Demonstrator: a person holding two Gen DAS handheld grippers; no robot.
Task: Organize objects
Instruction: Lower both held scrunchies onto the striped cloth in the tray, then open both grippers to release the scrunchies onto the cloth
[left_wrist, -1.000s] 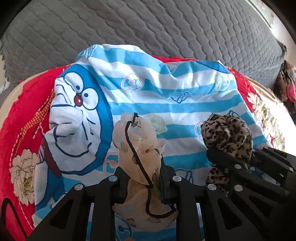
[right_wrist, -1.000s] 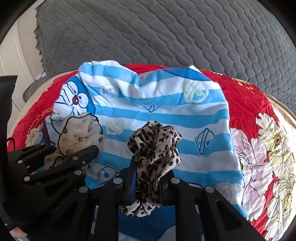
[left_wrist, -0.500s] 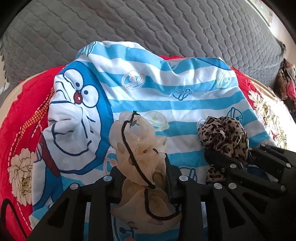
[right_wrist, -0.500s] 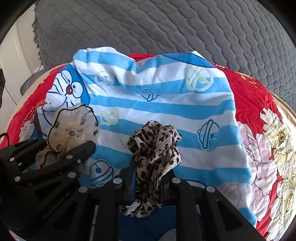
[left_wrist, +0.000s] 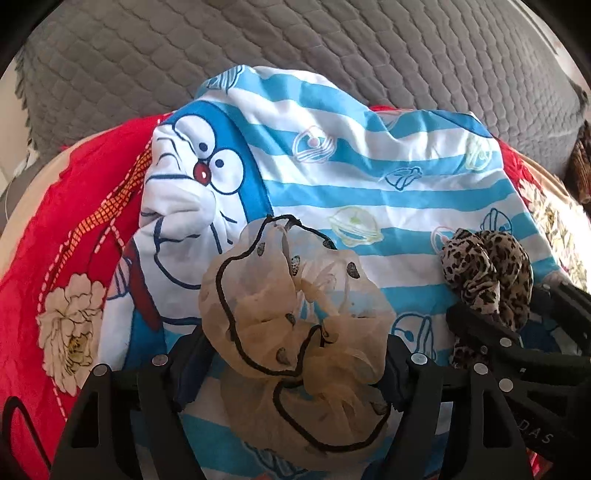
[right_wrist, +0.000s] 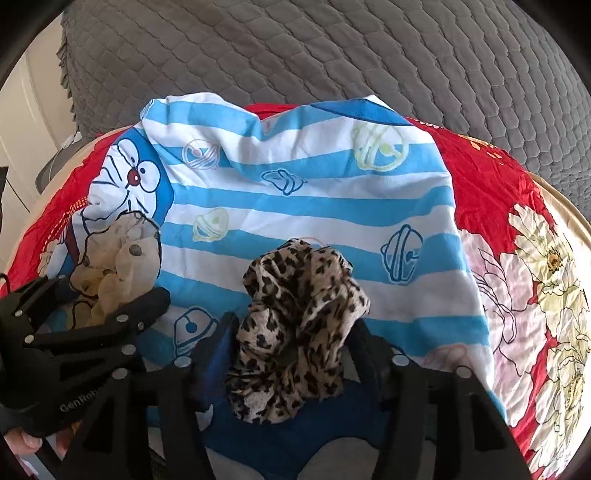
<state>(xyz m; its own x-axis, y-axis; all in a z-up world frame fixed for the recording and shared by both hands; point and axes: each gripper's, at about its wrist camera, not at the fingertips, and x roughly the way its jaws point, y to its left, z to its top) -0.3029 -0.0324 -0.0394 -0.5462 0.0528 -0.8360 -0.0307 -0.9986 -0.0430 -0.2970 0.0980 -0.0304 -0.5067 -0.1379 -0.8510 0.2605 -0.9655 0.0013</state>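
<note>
Left gripper (left_wrist: 295, 354) wide, beige sheer scrunchie (left_wrist: 295, 325) lying between its fingers on the blue-striped Doraemon cloth (left_wrist: 369, 177), right gripper (right_wrist: 291, 347) wide around leopard-print scrunchie (right_wrist: 299, 332) on the same cloth, red floral bedspread (right_wrist: 517, 240) beneath the cloth, grey quilted cover (right_wrist: 332, 55) beyond

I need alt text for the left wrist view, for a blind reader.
The left gripper, jaws wide, frames a sheer beige scrunchie lying on a blue-striped Doraemon cloth. At right, the right gripper has a leopard-print scrunchie.
</note>
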